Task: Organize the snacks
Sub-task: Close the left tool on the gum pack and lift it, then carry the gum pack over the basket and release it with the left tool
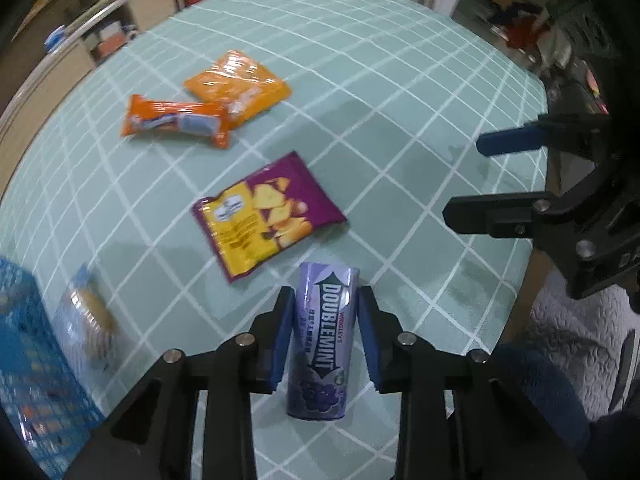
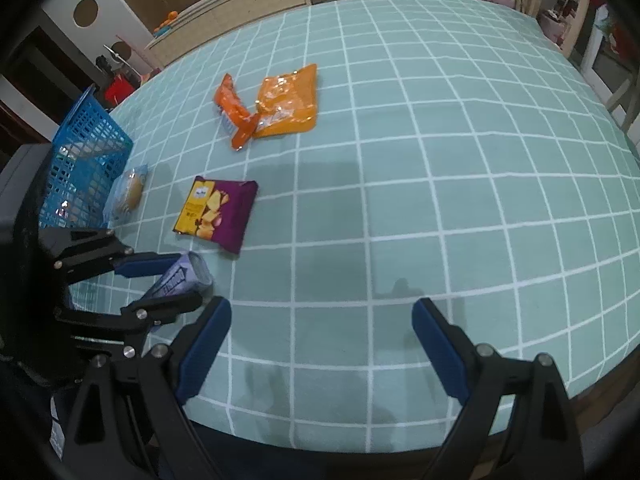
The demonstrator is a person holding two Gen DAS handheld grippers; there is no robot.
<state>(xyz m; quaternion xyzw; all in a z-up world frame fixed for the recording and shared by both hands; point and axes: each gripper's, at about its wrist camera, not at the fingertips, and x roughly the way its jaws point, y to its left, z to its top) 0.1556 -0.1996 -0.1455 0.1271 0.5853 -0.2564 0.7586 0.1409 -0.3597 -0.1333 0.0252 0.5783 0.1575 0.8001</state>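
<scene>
Since the Doublemint canister (image 1: 318, 344) looks rigid, slick and round, left gripper (image 1: 325, 340) brackets mid-body, pads not visibly pressing; right gripper (image 2: 322, 354) wide open, empty.

Five snacks: four packets (image 2: 218, 212), one canister (image 1: 320, 340); one basket (image 2: 86, 152).

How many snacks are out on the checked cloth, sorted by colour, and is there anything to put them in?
Orange packets: 2 (a flat pouch and a long bar wrapper overlapping it)
Purple and yellow chip bag: 1
Purple Doublemint can: 1
Clear-wrapped brownish snack: 1
Blue basket: 1, beside the clear-wrapped one
Total: 5 snacks, 1 basket
</scene>
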